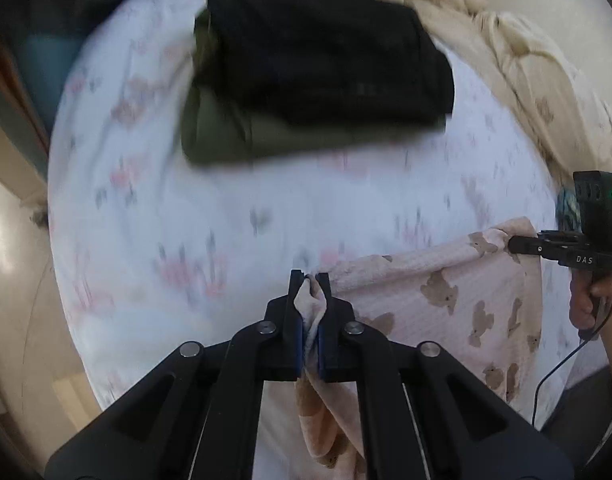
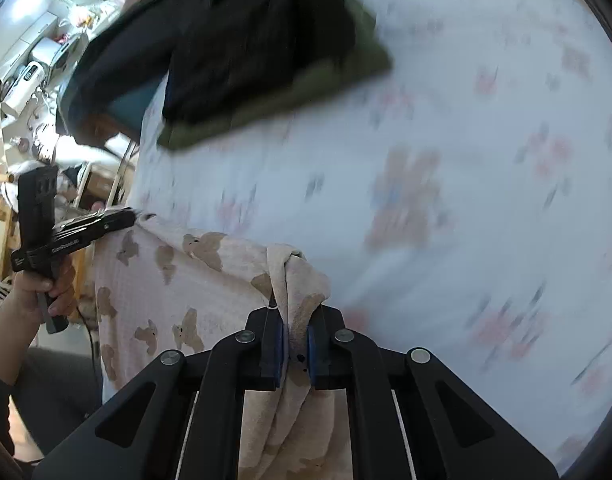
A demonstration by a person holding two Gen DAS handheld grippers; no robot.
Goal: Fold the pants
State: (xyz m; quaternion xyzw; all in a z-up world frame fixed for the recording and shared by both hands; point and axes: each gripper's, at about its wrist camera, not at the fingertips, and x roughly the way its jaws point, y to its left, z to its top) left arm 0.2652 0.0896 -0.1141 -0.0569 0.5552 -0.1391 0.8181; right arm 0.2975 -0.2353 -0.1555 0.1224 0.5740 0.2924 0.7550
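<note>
Both hand-held grippers, left [image 1: 310,280] and right [image 2: 296,300], clamped on the bear-print pants [image 1: 446,300]; folded dark clothes [image 1: 326,60] at twelve o'clock on the bed [image 1: 186,220].

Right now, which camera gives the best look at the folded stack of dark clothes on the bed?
The left wrist view: the stack lies near centre, black garment atop an olive one, whole outline visible. In the right wrist view the stack sits at the upper edge, more blurred and partly cut off.
</note>
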